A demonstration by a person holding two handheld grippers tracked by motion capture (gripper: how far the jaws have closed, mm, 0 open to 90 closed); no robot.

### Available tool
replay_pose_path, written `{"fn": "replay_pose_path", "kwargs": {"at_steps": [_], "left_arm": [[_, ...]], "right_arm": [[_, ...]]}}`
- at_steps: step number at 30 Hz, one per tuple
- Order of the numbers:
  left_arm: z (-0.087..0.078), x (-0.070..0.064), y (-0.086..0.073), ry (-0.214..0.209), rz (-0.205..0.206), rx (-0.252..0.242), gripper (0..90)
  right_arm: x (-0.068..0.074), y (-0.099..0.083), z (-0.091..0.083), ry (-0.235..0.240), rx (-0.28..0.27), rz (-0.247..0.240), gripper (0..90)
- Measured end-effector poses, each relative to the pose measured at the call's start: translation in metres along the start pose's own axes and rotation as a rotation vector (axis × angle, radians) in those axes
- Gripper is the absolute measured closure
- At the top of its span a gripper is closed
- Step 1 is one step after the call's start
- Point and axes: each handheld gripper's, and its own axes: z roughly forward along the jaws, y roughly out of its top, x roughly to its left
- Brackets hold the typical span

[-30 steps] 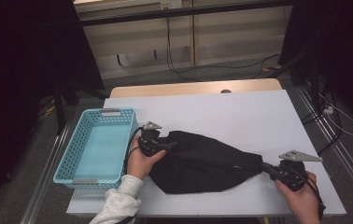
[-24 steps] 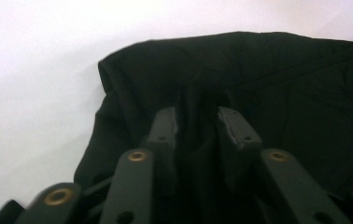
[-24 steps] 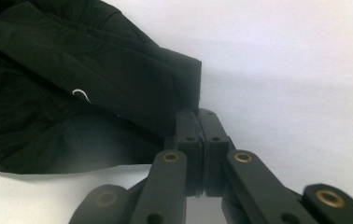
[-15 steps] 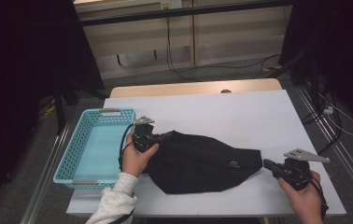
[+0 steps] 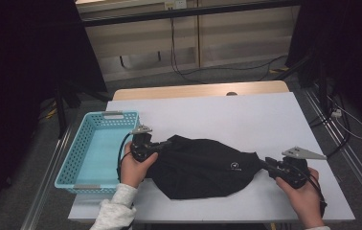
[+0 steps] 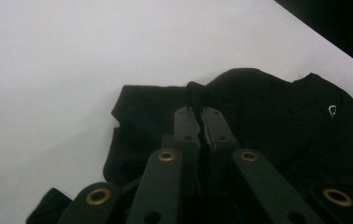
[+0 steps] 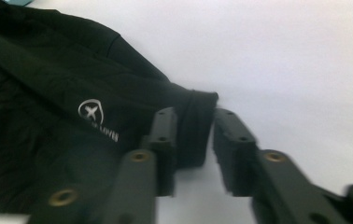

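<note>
Hands (image 5: 133, 165) apart, gripping garment (image 5: 203, 167) ends

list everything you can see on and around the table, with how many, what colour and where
garment: one, black with a small white logo, spread across the near middle of the table
basket: one, light blue plastic, on the table's left edge, nothing visible inside
table: one, white top with a wooden strip along its far edge
cables: several, dark, on the floor beyond the table
left gripper: one, black, jaws shut on the garment's left end, next to the basket
right gripper: one, black, jaws apart with the garment's right end between them
hands: two, one behind each gripper, near edge of the table
sleeve: one, light grey, on the left forearm
</note>
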Motion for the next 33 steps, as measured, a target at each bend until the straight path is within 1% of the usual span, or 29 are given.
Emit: {"fn": "replay_pose_path", "kwargs": {"at_steps": [2,4,6,7,8,10,11,12,13,14,15,16,17,18,20,21,22,23,24,25,27,28,29,31,32,33], "left_arm": [[0.001,0.000,-0.003,0.003,0.003,0.002,85.5],[0.001,-0.002,-0.003,0.016,0.019,0.005,85.3],[0.000,-0.004,-0.003,0.014,0.024,0.007,85.3],[0.000,-0.005,-0.004,0.014,0.032,0.009,85.3],[0.000,-0.006,-0.004,0.019,0.028,0.003,85.3],[0.000,-0.006,-0.005,0.028,0.033,0.003,85.2],[0.000,-0.005,-0.005,0.029,0.034,0.004,85.2],[0.000,-0.005,-0.006,0.028,0.031,0.000,85.3],[0.000,-0.005,-0.006,0.029,0.030,-0.003,85.2],[0.000,-0.005,-0.006,0.030,0.030,-0.003,85.3],[-0.001,-0.005,-0.006,0.031,0.030,-0.006,85.3],[-0.001,-0.005,-0.006,0.033,0.031,-0.007,85.2],[-0.002,-0.006,-0.006,0.038,0.031,-0.011,85.2],[-0.002,-0.006,-0.006,0.038,0.030,-0.015,85.2],[-0.003,-0.008,-0.006,0.036,0.038,-0.016,84.9],[-0.003,-0.009,-0.006,0.036,0.041,-0.017,84.5],[-0.002,-0.009,-0.007,0.034,0.039,-0.016,83.8],[-0.002,-0.009,-0.008,0.030,0.037,-0.014,83.3],[-0.001,-0.010,-0.008,0.028,0.037,-0.009,83.0],[-0.001,-0.009,-0.009,0.034,0.036,-0.003,82.4],[-0.001,-0.008,-0.010,0.042,0.038,-0.003,79.3],[-0.001,-0.009,-0.010,0.046,0.036,-0.010,76.1],[-0.001,-0.009,-0.009,0.051,0.040,-0.009,72.7],[0.000,-0.011,-0.006,0.041,0.036,-0.022,67.5],[0.001,-0.013,-0.005,0.041,0.044,-0.021,64.9],[0.003,-0.014,-0.004,0.043,0.049,-0.014,64.1]], "right_arm": [[-0.001,0.003,0.009,0.011,0.008,0.010,61.3],[-0.003,0.003,0.018,0.004,0.017,0.017,55.9],[-0.006,0.004,0.026,0.006,0.031,0.021,54.7],[-0.007,0.005,0.030,-0.008,0.037,0.025,51.7],[-0.010,0.006,0.032,-0.021,0.037,0.038,46.9],[-0.012,0.006,0.038,-0.013,0.058,0.065,45.6],[-0.011,0.005,0.041,-0.007,0.085,0.066,43.5],[-0.008,0.004,0.043,0.007,0.093,0.054,42.3],[-0.004,0.003,0.044,0.010,0.096,0.033,42.9],[-0.001,0.004,0.044,0.016,0.103,0.022,44.0],[0.001,0.004,0.045,0.024,0.107,0.024,50.1],[0.004,0.004,0.046,0.025,0.107,0.001,64.0],[0.006,0.003,0.046,0.025,0.103,-0.014,74.1],[0.006,0.003,0.044,0.032,0.082,-0.008,81.9],[0.005,0.004,0.037,0.037,0.058,-0.007,84.6],[0.003,0.004,0.031,0.040,0.027,-0.006,84.9],[0.002,0.005,0.024,0.051,0.010,-0.005,84.9],[0.001,0.005,0.018,0.063,0.001,-0.002,84.9],[0.000,0.004,0.011,0.064,-0.006,-0.003,84.9],[-0.002,0.002,0.006,0.068,-0.009,-0.012,84.9],[-0.004,-0.002,-0.002,0.068,0.004,-0.017,84.8],[-0.006,-0.005,-0.004,0.068,0.007,-0.007,84.8],[-0.007,-0.007,-0.005,0.070,0.011,0.004,84.7],[-0.009,-0.010,-0.003,0.068,0.025,0.008,84.7],[-0.009,-0.011,-0.002,0.068,0.030,0.007,84.6],[-0.008,-0.012,-0.001,0.067,0.035,0.005,84.6]]}}
